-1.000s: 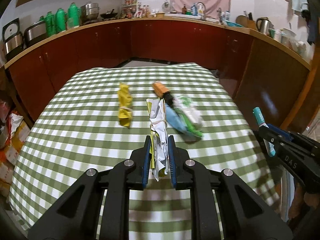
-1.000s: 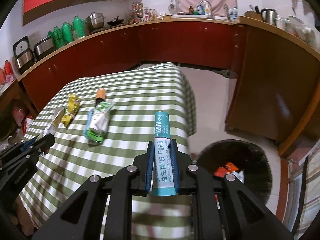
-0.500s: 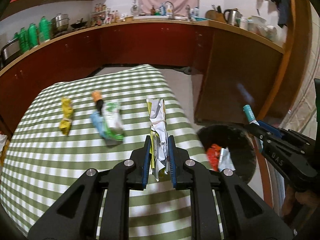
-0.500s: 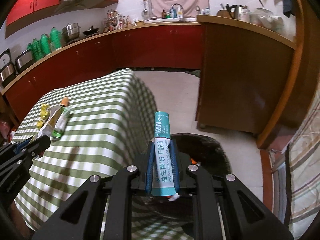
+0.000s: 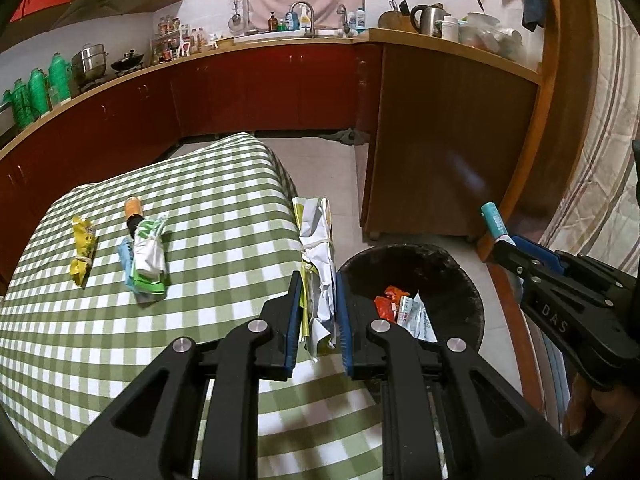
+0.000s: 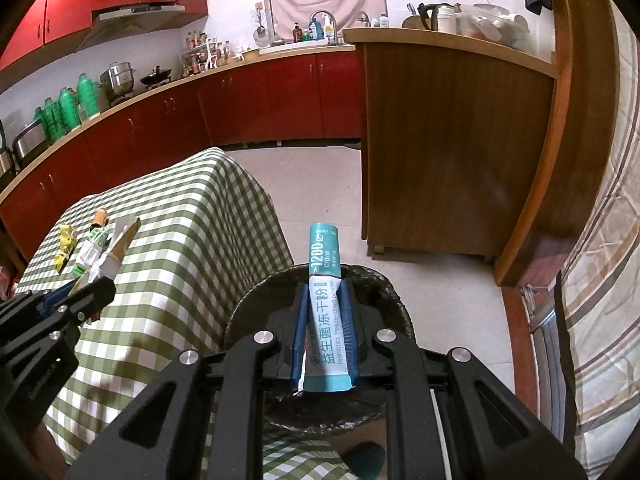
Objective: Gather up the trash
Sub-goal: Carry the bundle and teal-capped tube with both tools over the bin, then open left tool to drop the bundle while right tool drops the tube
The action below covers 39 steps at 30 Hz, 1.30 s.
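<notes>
My left gripper (image 5: 317, 292) is shut on a knotted white and yellow wrapper (image 5: 316, 248), held over the table's right edge beside a black trash bin (image 5: 460, 276) that holds red and white scraps. My right gripper (image 6: 323, 300) is shut on a teal sachet (image 6: 325, 276) and hangs above the black trash bin (image 6: 260, 304). The right gripper (image 5: 505, 242) with the teal sachet (image 5: 494, 220) also shows at the right of the left wrist view. On the green checked table (image 5: 100, 340) lie a yellow wrapper (image 5: 83, 250), a green and white packet (image 5: 148, 258) and an orange-capped tube (image 5: 134, 210).
A brown wooden cabinet (image 5: 448, 140) stands just behind the bin. Red kitchen cabinets (image 5: 240, 92) line the back wall. Tiled floor (image 6: 316, 192) runs between table and cabinets. A striped curtain (image 6: 600, 280) hangs at the right.
Both grippers have swung right, from over the table toward the bin, each keeping its hold. The right gripper now hangs above the bin.
</notes>
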Each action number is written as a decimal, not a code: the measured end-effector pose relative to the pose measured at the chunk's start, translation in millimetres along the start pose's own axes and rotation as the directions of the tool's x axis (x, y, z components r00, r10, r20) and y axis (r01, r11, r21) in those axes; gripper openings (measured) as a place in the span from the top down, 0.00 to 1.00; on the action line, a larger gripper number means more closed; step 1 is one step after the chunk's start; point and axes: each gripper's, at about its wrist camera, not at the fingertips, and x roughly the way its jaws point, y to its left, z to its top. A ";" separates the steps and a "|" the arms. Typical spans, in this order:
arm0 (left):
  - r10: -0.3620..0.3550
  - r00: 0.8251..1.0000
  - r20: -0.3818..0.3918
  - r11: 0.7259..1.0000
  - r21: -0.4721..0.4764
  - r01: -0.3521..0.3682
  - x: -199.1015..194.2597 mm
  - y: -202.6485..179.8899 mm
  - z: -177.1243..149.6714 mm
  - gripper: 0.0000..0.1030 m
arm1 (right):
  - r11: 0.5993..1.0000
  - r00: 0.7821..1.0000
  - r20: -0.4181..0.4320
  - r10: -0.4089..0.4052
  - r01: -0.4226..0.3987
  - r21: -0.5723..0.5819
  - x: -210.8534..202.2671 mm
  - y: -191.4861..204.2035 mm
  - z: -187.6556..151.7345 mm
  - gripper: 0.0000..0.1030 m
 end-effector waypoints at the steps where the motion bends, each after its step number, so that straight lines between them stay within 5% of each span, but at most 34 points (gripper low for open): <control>1: -0.002 1.000 -0.002 1.000 0.000 0.002 0.3 0.0 0.2 0.84 | 1.000 1.000 0.002 -0.001 0.001 0.002 -0.1 -0.9 0.0 0.83; 25: -0.020 0.999 -0.027 1.000 0.018 0.020 34.4 -25.6 13.9 0.83 | 1.000 1.000 0.004 -0.012 0.012 0.019 11.7 -13.7 1.6 0.83; 27: -0.014 1.000 -0.024 1.000 0.015 0.015 36.4 -27.0 14.8 0.81 | 1.000 1.000 0.001 -0.006 0.006 0.022 14.3 -14.5 2.0 0.81; 30: -0.013 1.000 -0.023 1.000 0.001 0.013 37.3 -25.3 15.1 0.62 | 0.999 1.000 0.005 -0.011 0.011 0.031 15.8 -17.0 1.5 0.71; 39: -0.001 1.000 -0.013 1.000 -0.018 0.001 30.1 -16.6 16.2 0.47 | 0.999 1.000 0.017 -0.012 0.012 0.030 12.6 -13.8 1.9 0.64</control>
